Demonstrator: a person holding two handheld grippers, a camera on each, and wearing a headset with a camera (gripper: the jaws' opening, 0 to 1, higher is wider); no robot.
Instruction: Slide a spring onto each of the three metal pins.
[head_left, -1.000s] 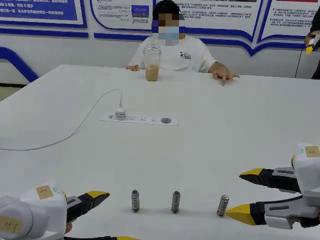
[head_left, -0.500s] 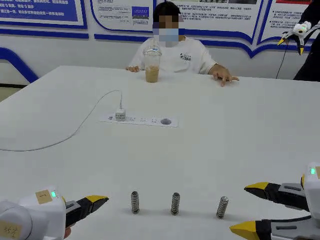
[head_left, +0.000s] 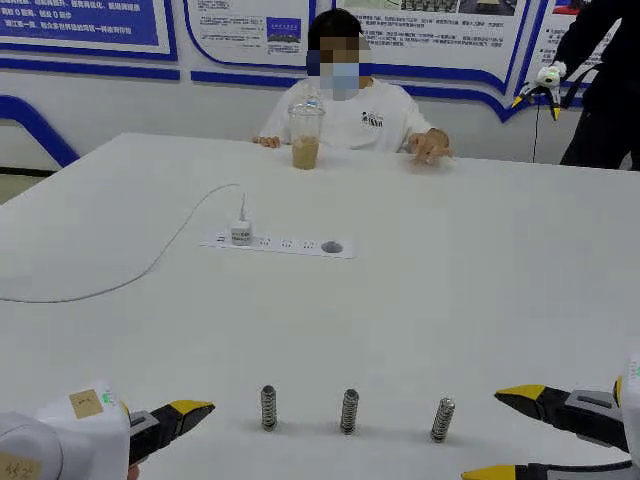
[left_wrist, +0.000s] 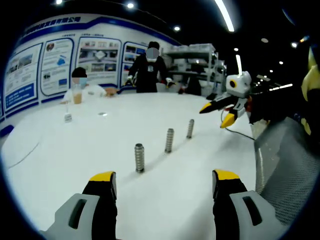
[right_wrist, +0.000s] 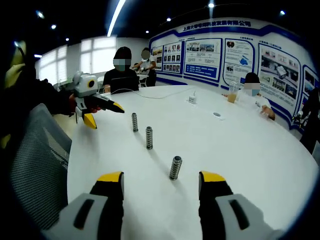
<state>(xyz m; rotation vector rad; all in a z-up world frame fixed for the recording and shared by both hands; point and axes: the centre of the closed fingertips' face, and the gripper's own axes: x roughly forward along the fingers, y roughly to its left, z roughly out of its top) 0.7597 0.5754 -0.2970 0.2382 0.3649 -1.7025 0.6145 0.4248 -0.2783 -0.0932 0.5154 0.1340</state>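
left spring (head_left: 268, 408), middle spring (head_left: 348, 411), right spring (head_left: 442, 419), grey metal coils, standing apart in a row, right one leaning slightly

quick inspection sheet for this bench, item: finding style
surface: white table, no spills seen
job's things: left spring, middle spring and right spring stand in a row; the right one leans slightly; pins inside too small to tell
clutter: power strip with charger; cup at the far edge
grippers: left tongs open, empty; right tongs open, empty; one at each end of the row
cables: white cable runs from the charger off the left edge
surroundings: seated person, wall posters, standing person
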